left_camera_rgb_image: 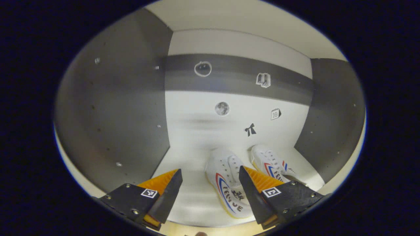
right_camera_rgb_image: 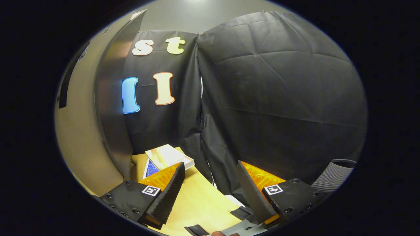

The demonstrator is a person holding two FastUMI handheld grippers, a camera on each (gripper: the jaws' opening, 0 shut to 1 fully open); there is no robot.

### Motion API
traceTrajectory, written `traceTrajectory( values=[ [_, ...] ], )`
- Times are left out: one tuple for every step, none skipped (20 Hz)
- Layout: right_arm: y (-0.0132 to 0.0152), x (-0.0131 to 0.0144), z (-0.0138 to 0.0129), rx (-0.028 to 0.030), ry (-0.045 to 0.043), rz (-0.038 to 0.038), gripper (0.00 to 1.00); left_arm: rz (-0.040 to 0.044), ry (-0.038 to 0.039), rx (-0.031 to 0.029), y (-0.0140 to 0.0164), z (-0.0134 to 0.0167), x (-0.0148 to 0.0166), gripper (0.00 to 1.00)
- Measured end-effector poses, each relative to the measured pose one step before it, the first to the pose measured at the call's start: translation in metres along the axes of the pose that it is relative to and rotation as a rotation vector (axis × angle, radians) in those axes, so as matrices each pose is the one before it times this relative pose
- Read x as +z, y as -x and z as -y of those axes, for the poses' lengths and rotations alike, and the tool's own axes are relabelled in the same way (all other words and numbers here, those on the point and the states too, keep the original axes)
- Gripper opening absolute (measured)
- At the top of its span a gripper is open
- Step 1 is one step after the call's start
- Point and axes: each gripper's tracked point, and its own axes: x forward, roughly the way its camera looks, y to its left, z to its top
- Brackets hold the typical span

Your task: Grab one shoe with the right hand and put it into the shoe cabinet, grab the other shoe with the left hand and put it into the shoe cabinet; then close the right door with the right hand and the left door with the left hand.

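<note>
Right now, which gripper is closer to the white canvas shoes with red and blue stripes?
Left. The left gripper hangs open just before the white canvas shoes in the cabinet; the right gripper faces the black cloth wall, away from them.

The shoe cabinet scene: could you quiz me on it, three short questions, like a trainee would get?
1. How many shoes sit inside the shoe cabinet?
2. True or false: the left hand-held gripper is clamped on a shoe.
3. In the right gripper view, the right door is: A) open, B) closed?

Key:
1. Two: the nearer shoe and the farther shoe, side by side on the cabinet floor.
2. False; its fingers stand apart.
3. A.
</note>
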Motion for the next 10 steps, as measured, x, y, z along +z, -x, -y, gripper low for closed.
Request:
traceTrajectory(
  values=[
    [-0.00060, 0.00401, -0.00153, 0.00390, 0.00493, 0.00714, 0.99, 0.04345, -0.02755, -0.00176, 0.01055, 0.00151, 0.00846, 0.99],
    [-0.00043, 0.00540, -0.00245, 0.00365, 0.00261, 0.00828, 0.99, 0.03962, -0.01914, -0.00238, 0.01126, 0.00138, 0.00663, 0.98],
    [-0.00122, 0.00583, -0.00284, 0.00655, -0.00085, 0.00752, 0.99, 0.03297, -0.01169, -0.01015, 0.01170, 0.00471, 0.00716, 0.99],
    [-0.00098, 0.00687, -0.00451, 0.01055, -0.00359, 0.00765, 0.99, 0.03577, -0.00801, -0.01392, 0.01185, 0.00546, 0.00676, 0.98],
    [-0.00017, 0.00749, -0.00365, 0.01041, -0.00271, 0.00787, 0.99, 0.04093, -0.00698, -0.01555, 0.01277, 0.00514, 0.00859, 0.99],
    [-0.00031, 0.00802, -0.00410, 0.00956, -0.00119, 0.01156, 0.94, 0.04309, -0.00102, -0.02235, 0.01088, 0.00659, 0.00796, 0.99],
    [-0.00077, 0.00944, -0.00434, 0.00962, 0.00103, 0.01468, 0.99, 0.04233, 0.00103, -0.03248, 0.00978, 0.00752, 0.00847, 0.99],
    [-0.00093, 0.01033, -0.00453, 0.00785, 0.00591, 0.01494, 0.94, 0.03470, 0.00057, -0.01783, 0.01010, 0.00497, 0.00533, 0.99],
    [0.00136, 0.00910, -0.00313, 0.00538, 0.00929, 0.01421, 0.99, 0.02603, -0.00535, -0.00474, 0.01026, 0.00241, 0.00335, 0.99],
    [-0.00024, 0.01017, -0.00449, 0.01116, 0.00538, 0.01455, 0.94, 0.02315, -0.00824, 0.00635, 0.01518, 0.00171, 0.00171, 0.99]
  ],
)
